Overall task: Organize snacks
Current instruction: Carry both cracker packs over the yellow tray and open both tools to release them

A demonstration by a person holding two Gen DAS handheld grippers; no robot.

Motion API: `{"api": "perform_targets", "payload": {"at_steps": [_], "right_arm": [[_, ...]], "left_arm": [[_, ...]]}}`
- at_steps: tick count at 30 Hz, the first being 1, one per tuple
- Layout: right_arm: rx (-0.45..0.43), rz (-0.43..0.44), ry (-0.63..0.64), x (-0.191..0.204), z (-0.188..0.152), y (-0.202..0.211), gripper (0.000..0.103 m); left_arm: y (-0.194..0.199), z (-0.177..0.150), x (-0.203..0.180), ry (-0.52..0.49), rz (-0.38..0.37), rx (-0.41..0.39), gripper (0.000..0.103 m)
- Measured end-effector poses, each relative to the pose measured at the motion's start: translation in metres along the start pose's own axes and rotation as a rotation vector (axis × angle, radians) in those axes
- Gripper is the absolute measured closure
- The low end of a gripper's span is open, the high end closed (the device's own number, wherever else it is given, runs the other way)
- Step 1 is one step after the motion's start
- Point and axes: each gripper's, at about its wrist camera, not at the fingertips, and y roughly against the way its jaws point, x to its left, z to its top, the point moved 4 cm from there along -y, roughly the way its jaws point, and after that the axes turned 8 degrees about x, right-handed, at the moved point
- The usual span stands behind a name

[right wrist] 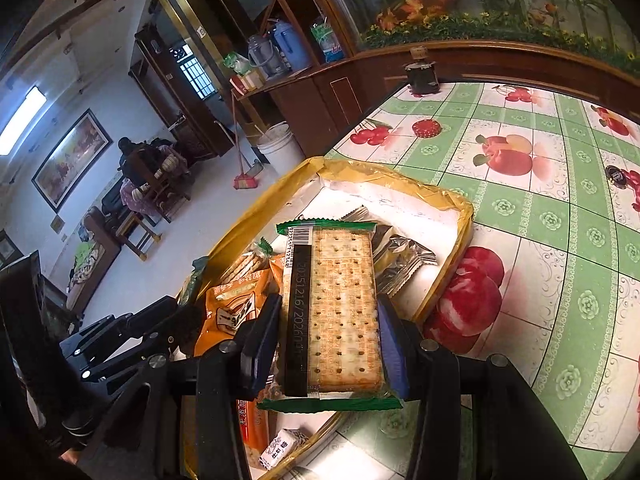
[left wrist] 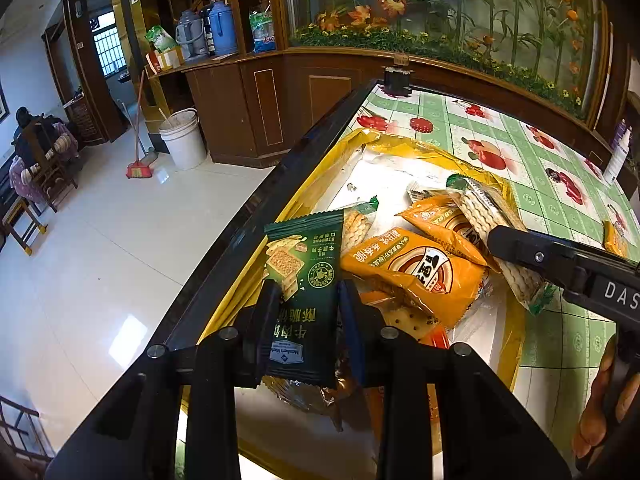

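Observation:
My left gripper is shut on a dark green cracker packet, which stands upright over the left part of a yellow-rimmed shallow box. Orange snack packets lie in the box just right of it. My right gripper is shut on a clear pack of square crackers with green ends, held above the same box. In the left wrist view that pack slants across the orange packets, with the right gripper coming in from the right.
The box sits at the left edge of a table with a green fruit-print cloth; beyond the edge the floor drops away. A silver packet and a small white sweet lie in the box. A dark jar stands at the far edge.

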Motion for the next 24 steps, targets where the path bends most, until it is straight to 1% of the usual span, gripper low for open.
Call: {"api": "perform_targets", "payload": {"at_steps": [16,18,23,24], "right_arm": [[0.005,-0.002,-0.01,-0.002,0.009,-0.016,0.055],[0.014,-0.002,-0.007,-0.002,0.009,-0.018,0.053],[0.0,0.002,-0.02,-0.005,0.005,-0.012,0.051],[-0.006,0.003,-0.028,-0.006,0.004,-0.009,0.047]], "left_arm": [[-0.001,0.0,-0.002,-0.01,0.007,0.002,0.074],[-0.001,0.0,-0.002,-0.004,-0.002,0.002,0.074],[0.008,0.002,-0.001,0.006,0.005,-0.027,0.074],[0.01,0.002,-0.001,0.005,0.004,-0.034,0.073]]}}
